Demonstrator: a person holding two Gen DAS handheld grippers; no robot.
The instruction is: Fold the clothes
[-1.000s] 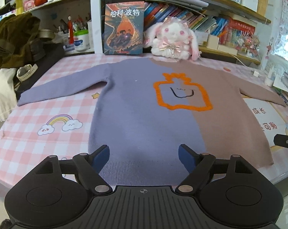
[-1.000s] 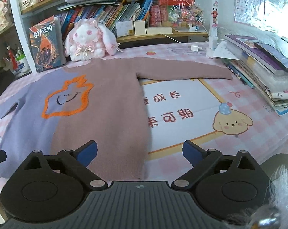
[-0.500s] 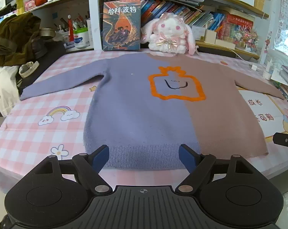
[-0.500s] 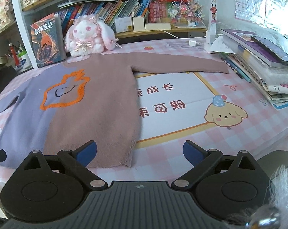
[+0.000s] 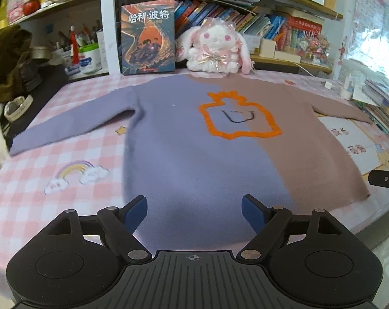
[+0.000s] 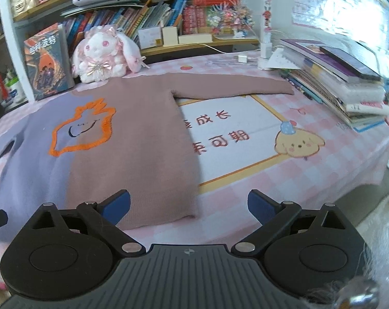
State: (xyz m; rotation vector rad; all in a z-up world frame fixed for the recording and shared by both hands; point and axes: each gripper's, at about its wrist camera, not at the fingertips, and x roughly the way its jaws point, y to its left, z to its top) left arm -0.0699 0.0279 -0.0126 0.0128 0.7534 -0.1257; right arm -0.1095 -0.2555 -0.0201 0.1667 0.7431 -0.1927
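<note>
A sweater (image 5: 194, 154), lilac on one half and dusty pink on the other with an orange outlined motif, lies flat on the table with both sleeves spread out. Its hem faces me. My left gripper (image 5: 194, 211) hovers open over the lilac hem, nothing between its blue pads. In the right wrist view the sweater (image 6: 132, 139) fills the left half, and my right gripper (image 6: 189, 203) stands open above the pink hem corner and the tablecloth. A tip of the right gripper (image 5: 385, 181) shows at the right edge of the left wrist view.
A pink checked tablecloth (image 5: 73, 154) covers the table. At the back stand a plush rabbit (image 5: 215, 49), a book (image 5: 148, 36) and filled shelves. Stacked books (image 6: 344, 82) sit at the right edge. Dark clothes (image 5: 6, 61) are heaped at the left.
Both grippers drew back from the sweater half a second ago, then came forward over its hem again. Their jaws stayed open.
</note>
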